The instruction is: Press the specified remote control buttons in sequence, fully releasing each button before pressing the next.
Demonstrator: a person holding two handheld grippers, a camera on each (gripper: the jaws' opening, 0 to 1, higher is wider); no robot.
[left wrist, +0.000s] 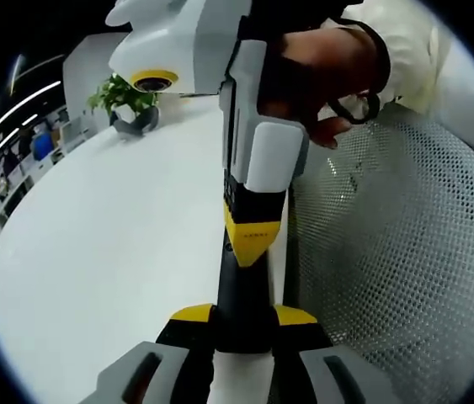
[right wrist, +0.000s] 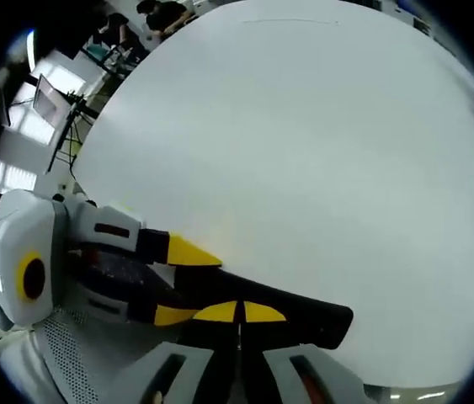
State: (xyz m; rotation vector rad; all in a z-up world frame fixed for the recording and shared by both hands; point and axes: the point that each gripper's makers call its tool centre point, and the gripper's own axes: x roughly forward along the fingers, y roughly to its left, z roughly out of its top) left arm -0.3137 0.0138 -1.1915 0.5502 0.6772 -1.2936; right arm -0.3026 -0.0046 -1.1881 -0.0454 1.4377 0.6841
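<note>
Left gripper (left wrist: 243, 324) jaws pinch black remote control (left wrist: 242, 290) at near end, above white table (left wrist: 102, 252). Right gripper (right wrist: 238, 318) tips pressed together, resting on remote control (right wrist: 253, 305) (button not discernible). Press straight down, lift fully clear, keep grip steady. Long axis runs away along left jaws

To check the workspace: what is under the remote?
The white table lies below the remote, held in the left gripper; whether they touch is unclear. The right gripper covers its far end and the table beneath that.
</note>
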